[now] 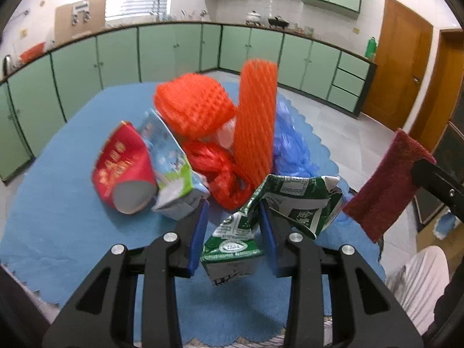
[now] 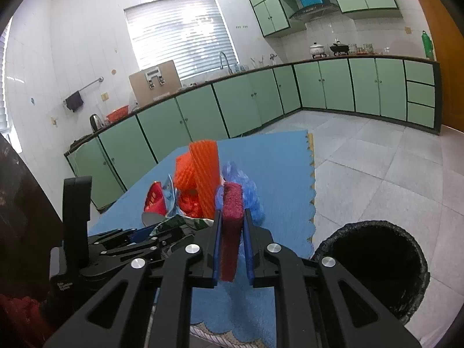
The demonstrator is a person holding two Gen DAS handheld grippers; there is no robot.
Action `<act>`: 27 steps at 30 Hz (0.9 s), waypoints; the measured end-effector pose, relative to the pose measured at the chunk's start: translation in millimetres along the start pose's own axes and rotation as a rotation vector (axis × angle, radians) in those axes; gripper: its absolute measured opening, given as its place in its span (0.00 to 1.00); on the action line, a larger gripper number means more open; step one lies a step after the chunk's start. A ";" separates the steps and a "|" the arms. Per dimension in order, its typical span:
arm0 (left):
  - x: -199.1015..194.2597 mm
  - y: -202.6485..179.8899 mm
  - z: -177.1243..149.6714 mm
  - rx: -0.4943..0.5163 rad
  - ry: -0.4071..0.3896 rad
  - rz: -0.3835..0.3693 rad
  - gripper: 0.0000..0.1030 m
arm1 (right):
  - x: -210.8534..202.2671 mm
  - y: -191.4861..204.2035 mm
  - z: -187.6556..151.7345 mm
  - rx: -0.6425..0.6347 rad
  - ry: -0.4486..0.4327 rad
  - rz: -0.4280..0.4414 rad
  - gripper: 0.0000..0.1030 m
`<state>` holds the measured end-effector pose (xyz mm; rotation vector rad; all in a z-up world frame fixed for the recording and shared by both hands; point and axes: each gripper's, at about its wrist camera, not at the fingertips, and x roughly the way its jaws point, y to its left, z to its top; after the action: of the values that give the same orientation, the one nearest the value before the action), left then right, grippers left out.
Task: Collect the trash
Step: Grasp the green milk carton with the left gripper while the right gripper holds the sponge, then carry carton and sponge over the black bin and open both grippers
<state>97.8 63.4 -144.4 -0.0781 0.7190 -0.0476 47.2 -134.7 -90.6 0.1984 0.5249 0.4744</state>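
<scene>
My left gripper [image 1: 233, 232]: jaws narrowed around the crumpled green milk carton [image 1: 261, 217], its lower end between my pads.
My right gripper [image 2: 232, 242]: clamped tight on a dark red scouring pad [image 2: 231, 232].
Trash pile [image 1: 203, 133]: on the blue mat [image 1: 58, 217], just beyond the carton.
Black-lined bin [image 2: 374, 264]: on the floor, right of the mat.

Cabinets [image 2: 333, 84]: pale green, along two walls.
Window blind [image 2: 179, 32]: lowered, bright.
Kettle [image 2: 96, 121]: on counter, left.
Pots [image 2: 327, 48]: two, on stove.
Door [image 1: 403, 58]: wooden, shut.
Floor [image 2: 377, 162]: grey tiles.
</scene>
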 end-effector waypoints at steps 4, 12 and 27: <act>-17.4 -0.5 7.6 -0.014 -0.045 0.043 0.33 | -12.7 -1.2 8.4 -0.001 -0.030 -0.008 0.13; -55.5 -8.9 26.4 -0.022 -0.126 0.017 0.33 | -29.3 -11.8 17.0 0.000 -0.058 -0.065 0.13; -49.3 -75.3 48.5 0.024 -0.143 -0.135 0.33 | -47.3 -72.7 14.2 0.058 -0.078 -0.216 0.13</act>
<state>91.5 -5.5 -69.1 -0.1061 0.5692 -0.1779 46.5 -221.9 -79.9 0.2123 0.4783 0.2407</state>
